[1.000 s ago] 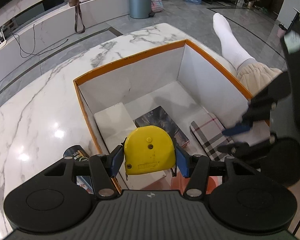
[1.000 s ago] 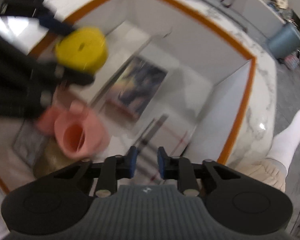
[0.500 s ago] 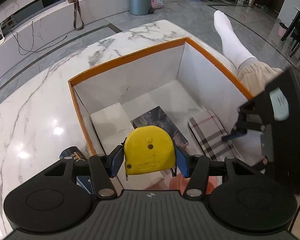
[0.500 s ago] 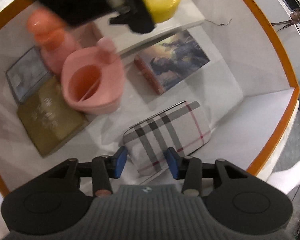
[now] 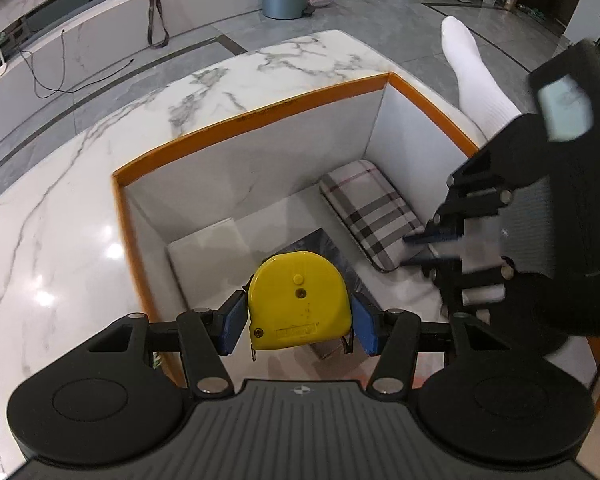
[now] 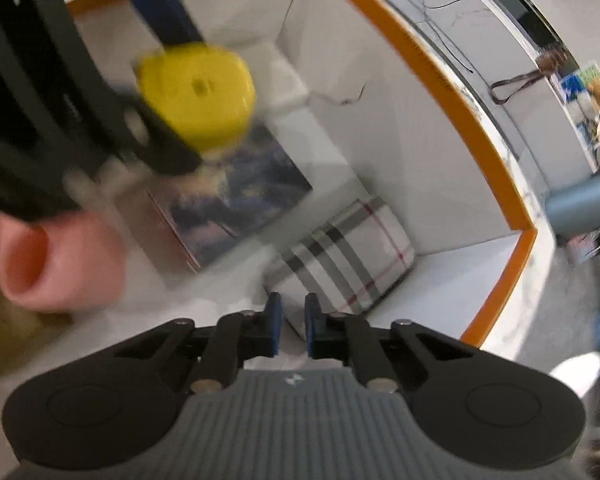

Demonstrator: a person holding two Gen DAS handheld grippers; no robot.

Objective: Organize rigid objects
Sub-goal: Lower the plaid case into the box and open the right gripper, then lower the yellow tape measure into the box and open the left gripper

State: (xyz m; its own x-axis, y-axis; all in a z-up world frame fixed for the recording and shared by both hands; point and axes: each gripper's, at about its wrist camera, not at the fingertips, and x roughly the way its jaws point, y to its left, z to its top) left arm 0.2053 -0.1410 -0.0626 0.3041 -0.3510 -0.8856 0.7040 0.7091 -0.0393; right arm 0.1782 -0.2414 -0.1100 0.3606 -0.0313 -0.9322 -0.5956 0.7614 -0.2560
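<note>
While the left tongs (image 5: 298, 322) hold a yellow tape measure (image 5: 298, 300) clamped between their pads, above the orange-rimmed box (image 5: 260, 114) on the marble tabletop (image 5: 52, 248), the right tongs (image 6: 291, 328) are shut on nothing. Already in the box below them: plaid case (image 6: 348, 256), picture book (image 6: 236, 208), white slab (image 5: 208, 248), pink cup (image 6: 56, 268). Judged remaining: setting the tape measure down inside.

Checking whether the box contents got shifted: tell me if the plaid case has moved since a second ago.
Yes. In the left wrist view the plaid case now lies deep in the far right corner of the orange-rimmed box, no longer beside the dark book.
</note>
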